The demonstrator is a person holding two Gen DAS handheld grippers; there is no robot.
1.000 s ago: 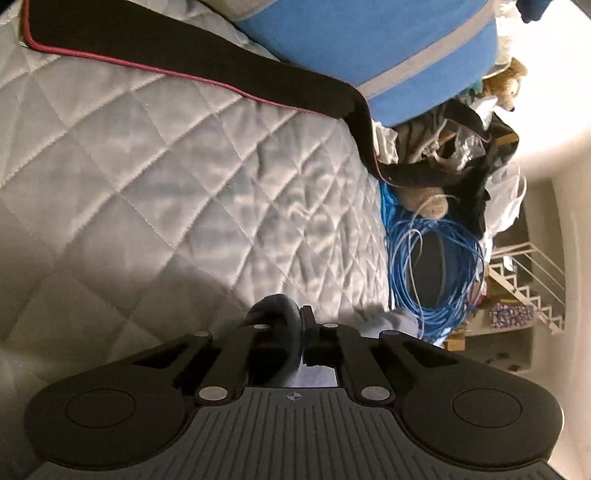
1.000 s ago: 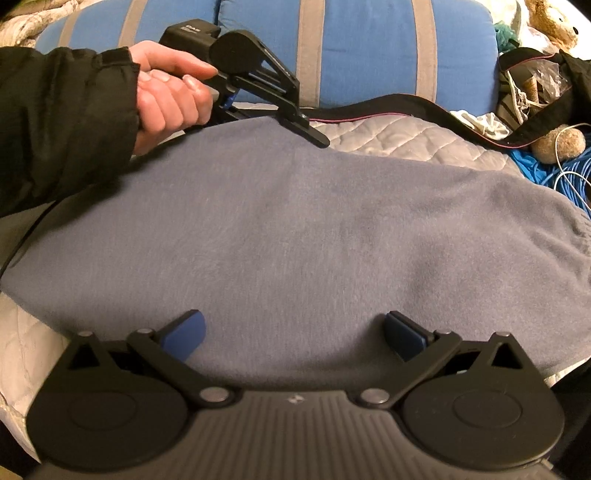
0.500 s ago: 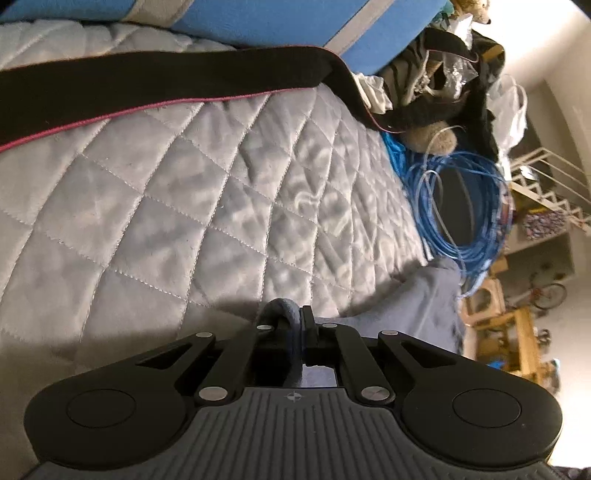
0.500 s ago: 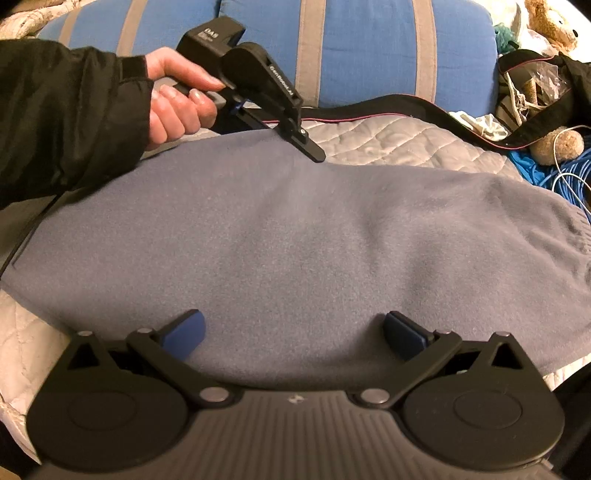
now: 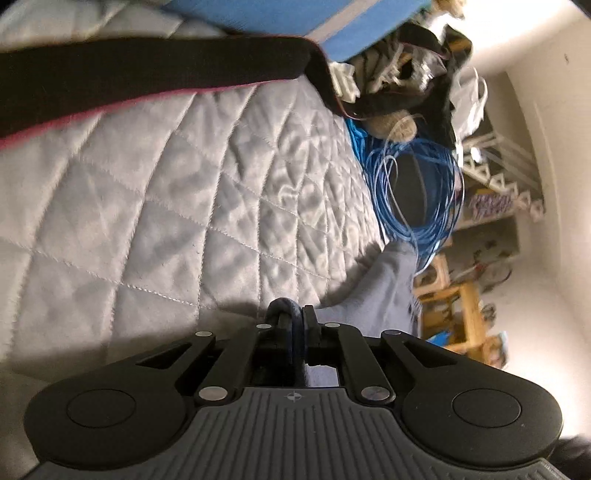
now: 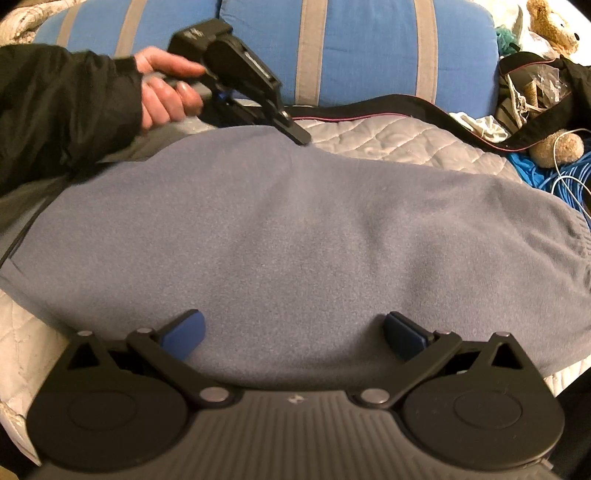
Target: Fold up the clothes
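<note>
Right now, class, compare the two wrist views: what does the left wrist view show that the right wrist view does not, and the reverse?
Only the left wrist view shows the left gripper shut on a fold of the grey-blue garment, and shelving beyond the bed. Only the right wrist view shows the garment's full spread, the open right gripper, the hand and a teddy bear. Both show the quilted cover, black strap, blue cushion and blue cable coil.

The right gripper [image 6: 293, 334] is built from black linkage arms on a ribbed grey base, flanked by two round black discs, with silver pivot pins and blue pads [image 6: 184, 334]. The left gripper [image 5: 293, 319] is built alike. At ten o'clock, a black sleeve [image 6: 66, 107] is worn.
</note>
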